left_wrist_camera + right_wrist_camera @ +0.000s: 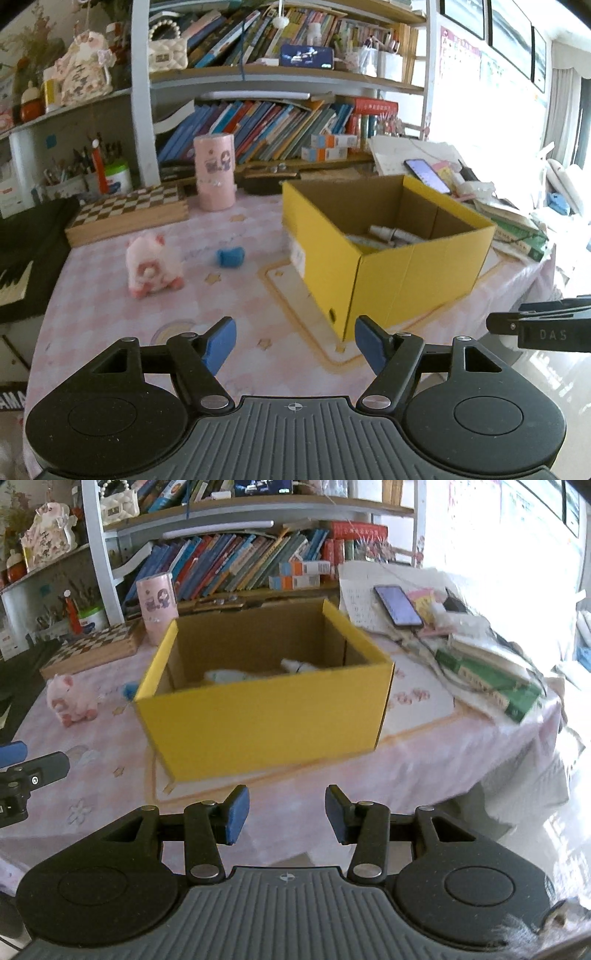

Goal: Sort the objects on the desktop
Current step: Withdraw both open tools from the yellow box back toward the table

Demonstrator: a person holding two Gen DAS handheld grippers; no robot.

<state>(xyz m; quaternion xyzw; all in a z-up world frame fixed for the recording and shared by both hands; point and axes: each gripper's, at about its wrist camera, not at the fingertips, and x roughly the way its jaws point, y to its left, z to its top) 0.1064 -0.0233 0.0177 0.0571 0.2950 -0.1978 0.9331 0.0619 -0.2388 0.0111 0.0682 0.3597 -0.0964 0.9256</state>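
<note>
We hold both claws, left (295, 341) and right (287, 814), spread wide and gripping nothing, above the counter (110, 314). The yellow box (391, 273) holds white bottles (391, 233); the pink toy (151, 266) and blue clip (230, 256) lie left of it.

Left gripper (295, 341) at the bottom centre of its own view, blue-padded fingers (221, 341) spread wide apart, nothing between them. Also seen at the left edge of the right wrist view. Right gripper (282, 814) low in the centre of its frame, jaws likewise parted and empty; black body poking in at the right edge of the left wrist view.
</note>
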